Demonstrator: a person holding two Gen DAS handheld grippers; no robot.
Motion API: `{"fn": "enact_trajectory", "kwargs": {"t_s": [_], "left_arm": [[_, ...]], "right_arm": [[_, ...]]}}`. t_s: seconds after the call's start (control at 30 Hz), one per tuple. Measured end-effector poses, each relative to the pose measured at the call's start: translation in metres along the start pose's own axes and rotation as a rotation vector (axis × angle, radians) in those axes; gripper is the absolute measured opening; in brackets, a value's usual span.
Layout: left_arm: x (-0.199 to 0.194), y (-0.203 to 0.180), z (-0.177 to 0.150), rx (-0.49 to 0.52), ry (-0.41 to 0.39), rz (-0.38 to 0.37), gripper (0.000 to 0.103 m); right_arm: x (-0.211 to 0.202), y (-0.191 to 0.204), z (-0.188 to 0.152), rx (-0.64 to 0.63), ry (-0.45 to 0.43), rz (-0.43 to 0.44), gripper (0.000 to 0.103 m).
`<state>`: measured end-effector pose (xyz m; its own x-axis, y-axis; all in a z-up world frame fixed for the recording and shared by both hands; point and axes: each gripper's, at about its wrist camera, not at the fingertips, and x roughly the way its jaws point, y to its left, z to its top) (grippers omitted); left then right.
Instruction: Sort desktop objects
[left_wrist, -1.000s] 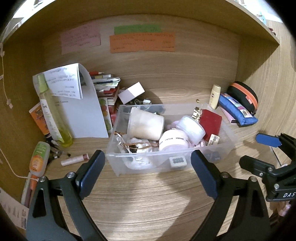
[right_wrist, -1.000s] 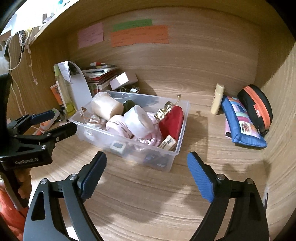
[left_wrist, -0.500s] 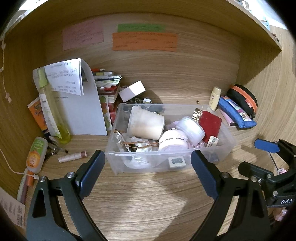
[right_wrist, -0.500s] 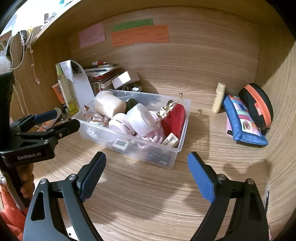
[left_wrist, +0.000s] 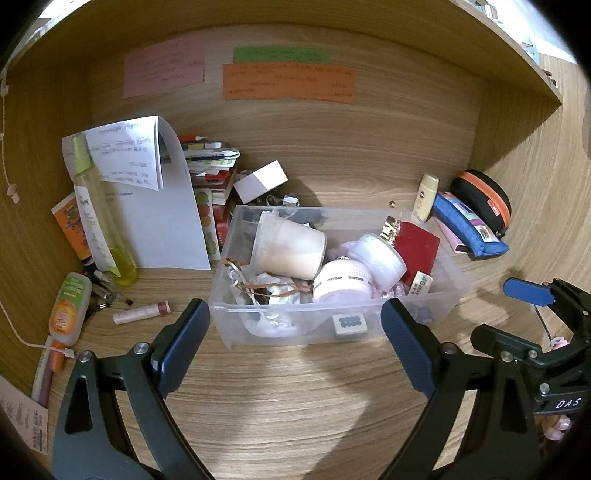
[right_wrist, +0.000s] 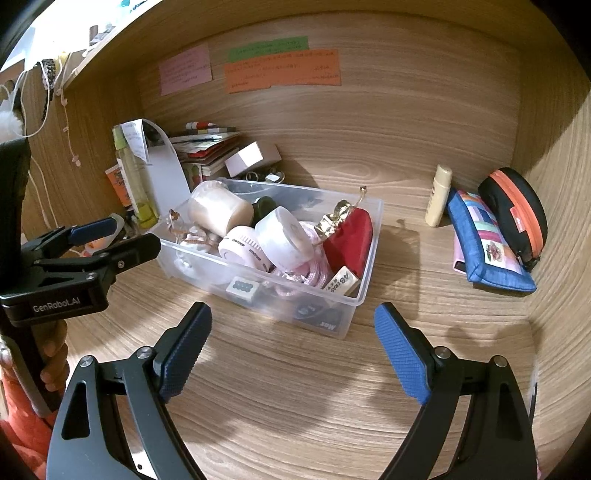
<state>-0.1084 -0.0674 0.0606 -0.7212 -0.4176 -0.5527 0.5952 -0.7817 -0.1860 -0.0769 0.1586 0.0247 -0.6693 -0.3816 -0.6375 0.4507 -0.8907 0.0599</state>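
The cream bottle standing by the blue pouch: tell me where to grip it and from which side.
Grip the cream bottle around its middle, coming from the front with the open right gripper. It stands upright and slim, with bare desk in front; the blue pouch crowds its right side.

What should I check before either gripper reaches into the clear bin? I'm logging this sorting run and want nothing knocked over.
1. Left gripper open and empty: ok.
2. Right gripper open and empty: ok.
3. Clear plastic bin upright on the desk, in front of both grippers: ok.
4. Bin contents free to lift one at a time: not ok; the cream candle jar lies tipped on a pile.
5. Cords tangled around other items: cannot tell.
6. Bare desk between bin and blue pouch: ok.
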Motion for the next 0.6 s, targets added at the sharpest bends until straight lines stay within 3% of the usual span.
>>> {"fn": "enact_trajectory", "kwargs": {"t_s": [0.6], "left_arm": [[-0.0013,-0.0039,-0.0029,-0.002,-0.004,-0.021,0.095]], "right_arm": [[0.0042,-0.0007,-0.0015,0.001,0.020,0.026,0.089]]}}
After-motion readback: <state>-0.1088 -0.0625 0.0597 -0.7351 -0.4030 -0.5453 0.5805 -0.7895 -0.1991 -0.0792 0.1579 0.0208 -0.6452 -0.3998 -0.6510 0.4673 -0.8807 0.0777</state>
